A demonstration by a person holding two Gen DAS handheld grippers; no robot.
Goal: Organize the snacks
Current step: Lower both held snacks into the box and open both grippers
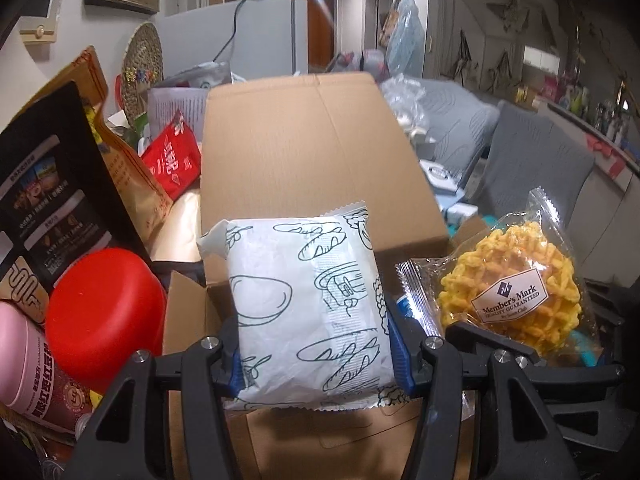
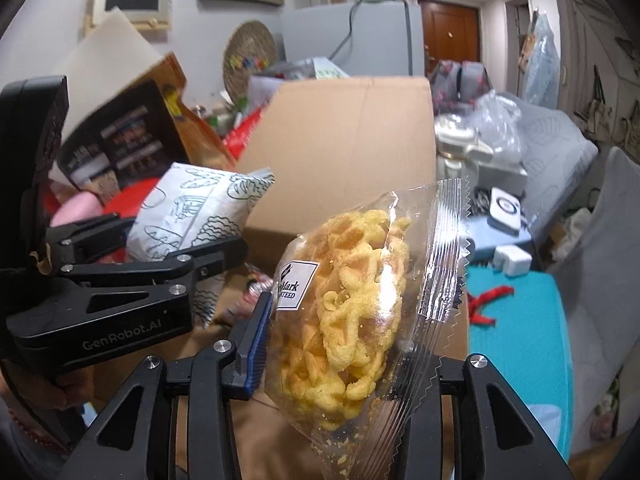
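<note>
- The left gripper [image 1: 316, 354] pinched a white snack packet [image 1: 308, 300] printed with bread drawings, its blue pads pressed on both sides of the packet.
- The right gripper [image 2: 344, 364] clamped a clear bag of yellow lattice crisps [image 2: 352, 300], held tilted.
- Both snacks hung side by side above an open cardboard box [image 1: 316, 152], flap upright behind them.
- Left of the box stood a red lid [image 1: 106, 308] and a black pouch [image 1: 56, 184].

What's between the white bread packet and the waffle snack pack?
Only the left gripper's right finger and a gap over the cardboard box separate white packet from waffle pack: left wrist view.
</note>
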